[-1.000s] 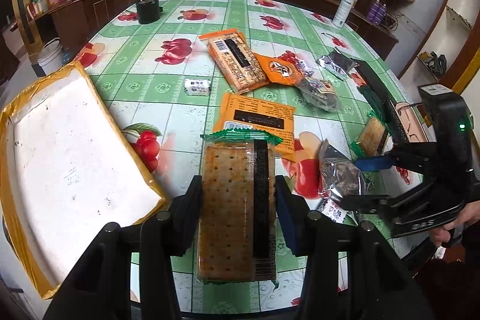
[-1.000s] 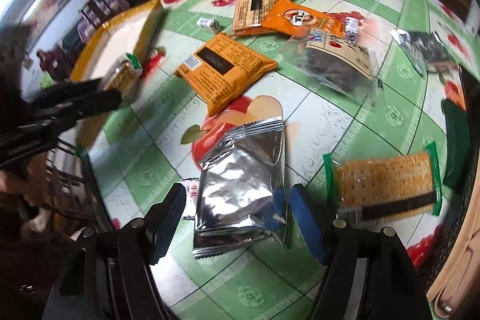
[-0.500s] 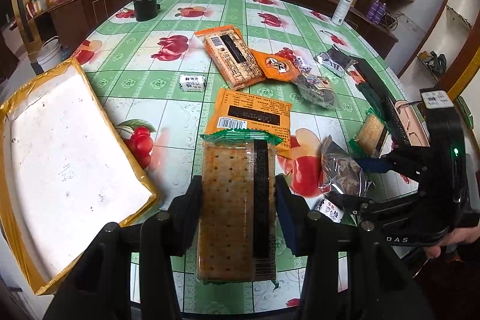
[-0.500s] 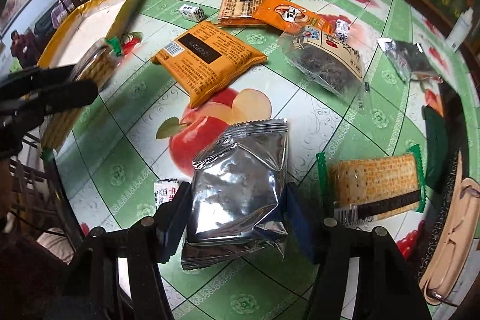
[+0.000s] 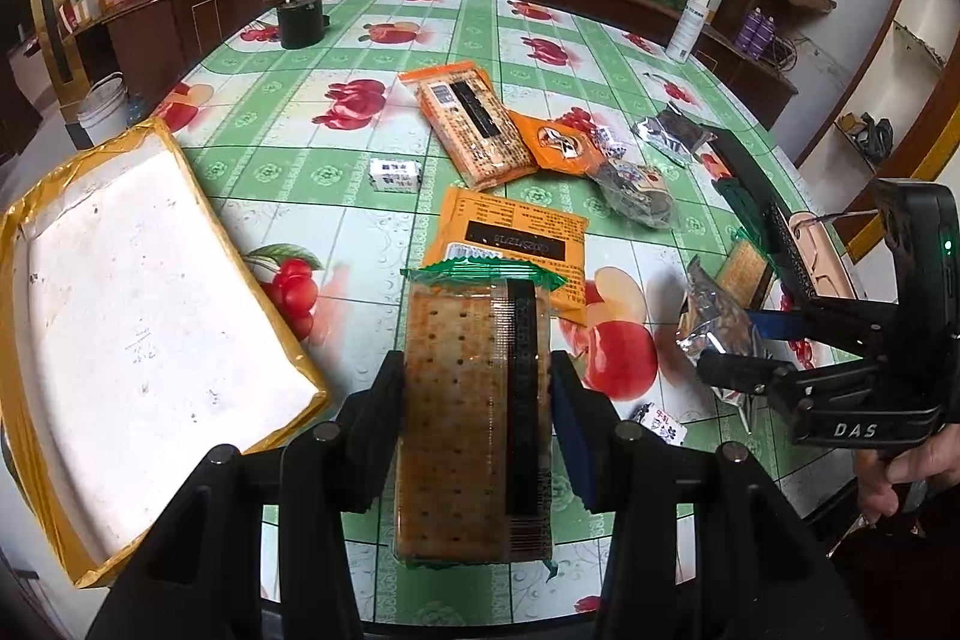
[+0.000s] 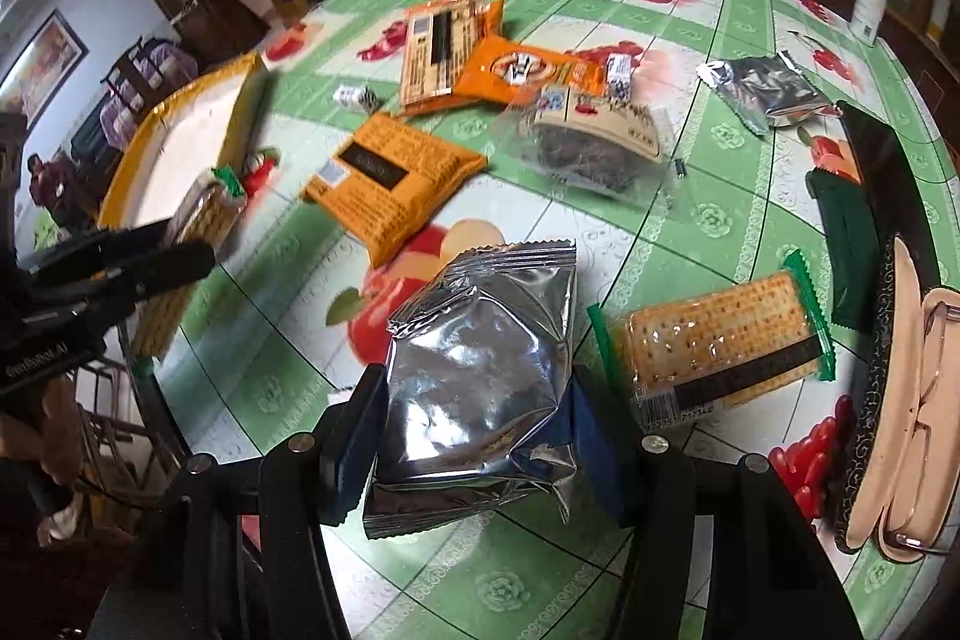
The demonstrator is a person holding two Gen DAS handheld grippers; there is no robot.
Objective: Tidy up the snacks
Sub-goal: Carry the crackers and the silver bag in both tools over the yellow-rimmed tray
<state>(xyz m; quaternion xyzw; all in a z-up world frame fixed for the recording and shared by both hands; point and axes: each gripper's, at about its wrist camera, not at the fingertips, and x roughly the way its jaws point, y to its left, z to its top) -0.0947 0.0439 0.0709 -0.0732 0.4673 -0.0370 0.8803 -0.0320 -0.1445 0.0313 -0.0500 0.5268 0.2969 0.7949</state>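
My left gripper [image 5: 477, 373] is shut on a cracker packet [image 5: 456, 430] with green ends, held lengthwise above the table's near edge. Left of it lies a white tray [image 5: 132, 316] with a yellow taped rim. My right gripper [image 6: 477, 400] is shut on a crumpled silver packet [image 6: 486, 370]; its pads press both sides and the packet hangs just over the tablecloth. In the left wrist view that right gripper [image 5: 726, 346] shows at the right with the silver packet [image 5: 711, 316] in it. In the right wrist view the left gripper [image 6: 180, 244] is at the left edge.
Loose on the green fruit tablecloth are an orange packet [image 5: 510, 238], a long orange cracker packet [image 5: 474, 124], a clear bag of dark snacks [image 6: 588, 142], another silver packet [image 6: 768, 91], a second cracker packet [image 6: 720, 340] and a small white box [image 5: 393, 175]. A black tray [image 6: 888, 400] sits at right.
The right gripper's jaws have closed from loosely around the silver packet to pressing on it, and the packet has come up off the table slightly. The left gripper and its crackers have kept still.
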